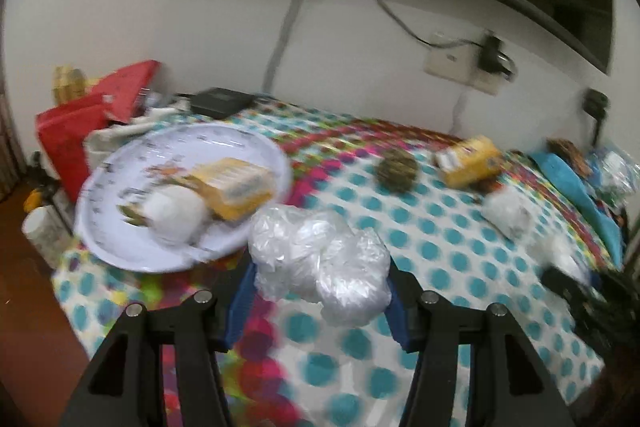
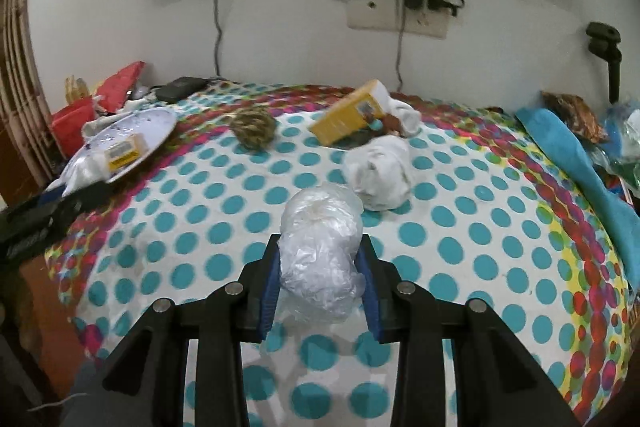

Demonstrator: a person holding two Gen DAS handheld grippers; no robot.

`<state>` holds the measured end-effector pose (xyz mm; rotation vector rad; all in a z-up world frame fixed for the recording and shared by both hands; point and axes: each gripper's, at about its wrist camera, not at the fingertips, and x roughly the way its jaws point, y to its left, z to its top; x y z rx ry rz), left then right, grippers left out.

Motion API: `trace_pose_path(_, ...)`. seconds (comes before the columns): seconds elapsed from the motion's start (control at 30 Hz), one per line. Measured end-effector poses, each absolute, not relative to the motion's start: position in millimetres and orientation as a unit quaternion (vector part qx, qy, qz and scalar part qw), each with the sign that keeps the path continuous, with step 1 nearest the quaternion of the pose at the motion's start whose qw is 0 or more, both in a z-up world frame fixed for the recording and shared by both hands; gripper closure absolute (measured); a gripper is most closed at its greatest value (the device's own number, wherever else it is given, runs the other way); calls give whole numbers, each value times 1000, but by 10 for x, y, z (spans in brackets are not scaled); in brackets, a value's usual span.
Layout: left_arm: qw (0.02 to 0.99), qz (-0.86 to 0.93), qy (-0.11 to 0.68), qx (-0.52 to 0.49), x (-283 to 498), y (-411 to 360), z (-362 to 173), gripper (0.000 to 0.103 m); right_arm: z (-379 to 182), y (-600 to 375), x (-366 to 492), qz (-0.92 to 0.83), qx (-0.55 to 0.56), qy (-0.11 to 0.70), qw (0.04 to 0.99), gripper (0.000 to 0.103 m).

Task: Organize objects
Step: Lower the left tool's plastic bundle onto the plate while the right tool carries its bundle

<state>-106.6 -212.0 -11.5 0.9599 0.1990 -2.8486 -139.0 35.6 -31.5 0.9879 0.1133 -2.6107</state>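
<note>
My left gripper (image 1: 320, 279) is shut on a crumpled clear plastic bag (image 1: 320, 263) and holds it above the dotted cloth, just right of a white plate (image 1: 120, 227). The plate carries a yellow box (image 1: 236, 187) and a white bundle (image 1: 172, 213). My right gripper (image 2: 320, 267) is shut on another crumpled clear plastic bag (image 2: 320, 251) near the front of the table. The plate also shows far left in the right wrist view (image 2: 156, 125). A white cloth bundle (image 2: 380, 171), a yellow carton (image 2: 348, 119) and a brownish scrubber ball (image 2: 254, 127) lie on the cloth.
A red box (image 1: 72, 139) and a black device (image 1: 222, 102) stand at the back left. A blue cloth (image 2: 576, 155) and packets lie along the right edge. The wall with a socket (image 2: 396, 13) and cables is behind. My left gripper's body shows at left (image 2: 40, 219).
</note>
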Motion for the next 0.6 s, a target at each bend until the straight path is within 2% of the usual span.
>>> trace_pose_path(0.23, 168, -929, 103, 312, -1141, -2971, -147, 46, -459, 156, -1226, -907, 367, 59, 197, 70)
trace_pose_path(0.37, 195, -920, 124, 316, -1262, -3299, -198, 46, -512, 179, -1213, -903, 375, 48, 204, 70)
trace_pose_path(0.6, 234, -910, 103, 326, -1520, -3513, -315, 46, -592, 241, -1238, -899, 385, 38, 207, 70)
